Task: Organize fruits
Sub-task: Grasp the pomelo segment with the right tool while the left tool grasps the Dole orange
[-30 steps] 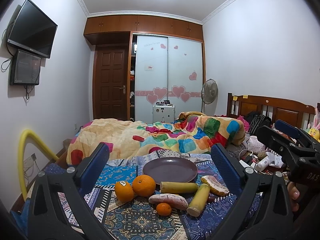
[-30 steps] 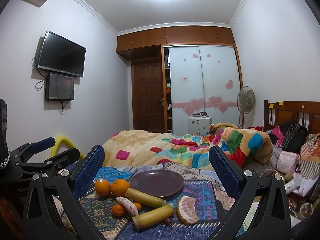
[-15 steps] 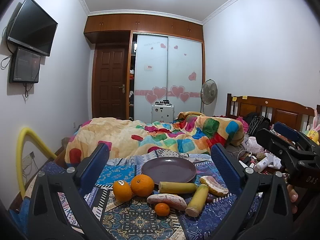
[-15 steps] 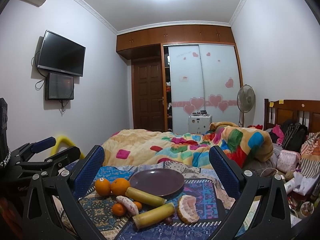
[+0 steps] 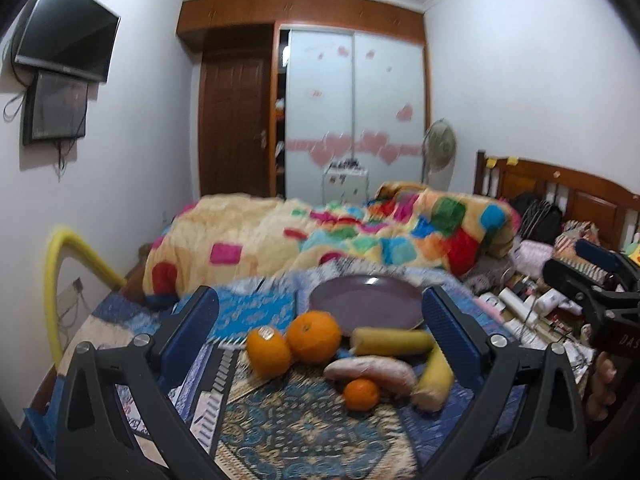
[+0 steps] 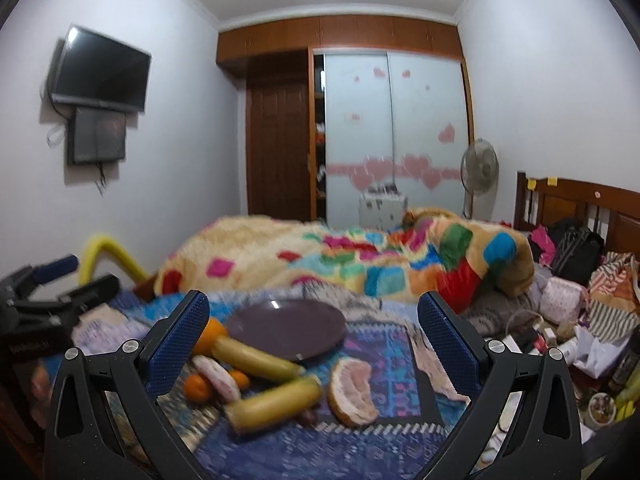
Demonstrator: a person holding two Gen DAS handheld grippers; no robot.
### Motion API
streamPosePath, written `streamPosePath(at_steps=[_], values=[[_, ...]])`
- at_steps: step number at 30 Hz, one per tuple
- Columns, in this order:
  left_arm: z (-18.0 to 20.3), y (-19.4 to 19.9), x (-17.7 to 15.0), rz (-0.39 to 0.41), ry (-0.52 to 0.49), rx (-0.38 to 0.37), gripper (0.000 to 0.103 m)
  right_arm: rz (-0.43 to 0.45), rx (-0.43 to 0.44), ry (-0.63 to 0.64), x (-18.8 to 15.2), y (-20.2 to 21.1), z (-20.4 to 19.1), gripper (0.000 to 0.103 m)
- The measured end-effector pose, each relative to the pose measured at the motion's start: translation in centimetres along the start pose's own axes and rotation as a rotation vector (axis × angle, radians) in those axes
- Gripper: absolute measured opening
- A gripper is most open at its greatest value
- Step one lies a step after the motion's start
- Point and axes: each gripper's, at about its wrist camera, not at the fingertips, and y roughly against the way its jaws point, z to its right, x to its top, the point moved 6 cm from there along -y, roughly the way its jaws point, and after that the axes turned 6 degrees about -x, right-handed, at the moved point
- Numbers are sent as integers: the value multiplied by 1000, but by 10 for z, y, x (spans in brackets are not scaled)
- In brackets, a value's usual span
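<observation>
Both my grippers have dropped closer to the fruit; left gripper [image 5: 320, 320] and right gripper [image 6: 312, 322] gape empty. Pomelo wedge [image 6: 354, 392] lies just ahead of the right, long axis running away, plate [image 6: 286, 330] behind, on a patterned cloth [image 5: 304, 436] over the bed

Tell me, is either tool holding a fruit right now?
No. Both the left tool and right tool are open, holding nothing; the fruits lie on the cloth.

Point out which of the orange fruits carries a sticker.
The leftmost orange: a pale sticker sits on top. The bigger orange beside it and the small mandarin in front show none.
</observation>
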Motion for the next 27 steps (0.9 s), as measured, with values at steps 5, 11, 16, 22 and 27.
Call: streamPosePath(at_steps=[5,11,16,22,27], values=[[-28,-27,-20,-81,33,25,103,-116,-55,52,-23,-31,15,103],[-55,-65,-41,-202,59,24,103,-256,-52,107,-53,-63,26,103],[-66,-90,-56,-278,33,21,103,-372,-34,104,-70,-90,34,103],[-72,-113,-68,-362,-3,8,91,-468,-1,112,-83,-114,38,100],[-75,-126,-71,-393,-14,5,87,-531,54,109,-92,-123,30,93]])
